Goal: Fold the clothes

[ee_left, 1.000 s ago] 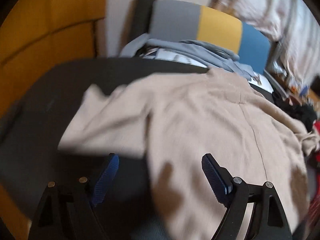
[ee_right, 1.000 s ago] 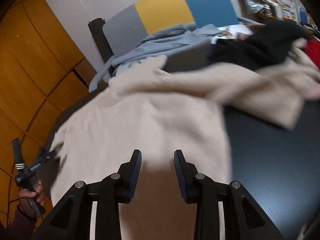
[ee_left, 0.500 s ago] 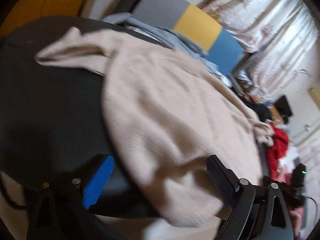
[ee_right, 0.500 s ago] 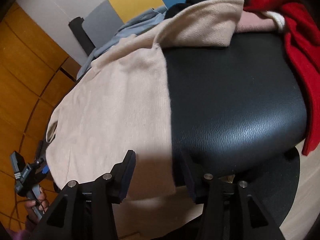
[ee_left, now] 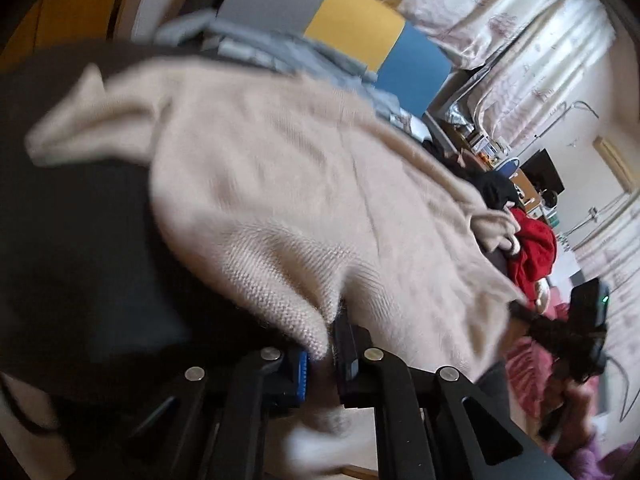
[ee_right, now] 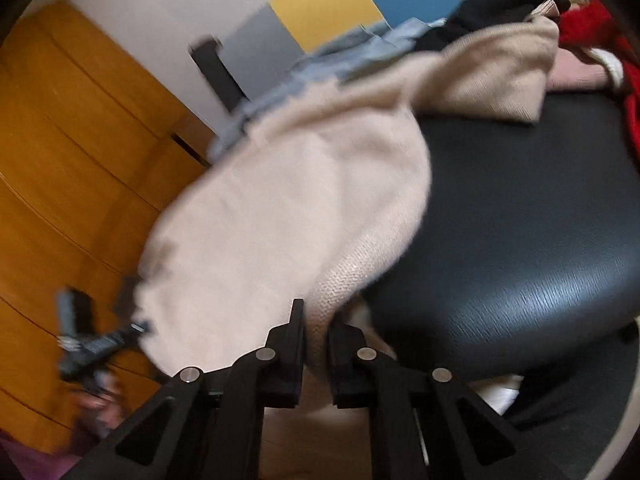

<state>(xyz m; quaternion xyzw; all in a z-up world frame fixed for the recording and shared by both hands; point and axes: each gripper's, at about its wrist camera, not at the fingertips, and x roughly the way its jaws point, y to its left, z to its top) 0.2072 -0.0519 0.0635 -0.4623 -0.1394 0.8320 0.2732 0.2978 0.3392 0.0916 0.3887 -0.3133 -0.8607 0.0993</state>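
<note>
Left wrist view: left gripper (ee_left: pixel 326 354) clamped on the near hem of the beige sweater (ee_left: pixel 288 184), knit bunched between the blue pad and the black one. Sweater spreads away across the black seat (ee_left: pixel 76 216); one sleeve (ee_left: pixel 92 120) points off to the left. Grey garment (ee_left: pixel 280 54) heaped at the far edge, against a grey, yellow and blue panel (ee_left: pixel 352 20). Red garment (ee_left: pixel 534 248) and a black one (ee_left: pixel 496 190) lie beyond the sweater to the right. Curtains (ee_left: pixel 520 40) behind. Right gripper seen at far right, blurred.

Right wrist view: right gripper (ee_right: pixel 316 334) pinched tight on the sweater's (ee_right: pixel 280 208) other hem corner, cloth pressed between the black fingers. Bare seat (ee_right: pixel 520 220) to the right. A sleeve (ee_right: pixel 500 76) is folded over at the top, touching the black garment (ee_right: pixel 500 4); red garment (ee_right: pixel 588 24) beside it. Wooden panelling (ee_right: pixel 72 152) left. Left gripper (ee_right: pixel 92 344) at the sweater's lower left edge, blurred. No containers visible.
</note>
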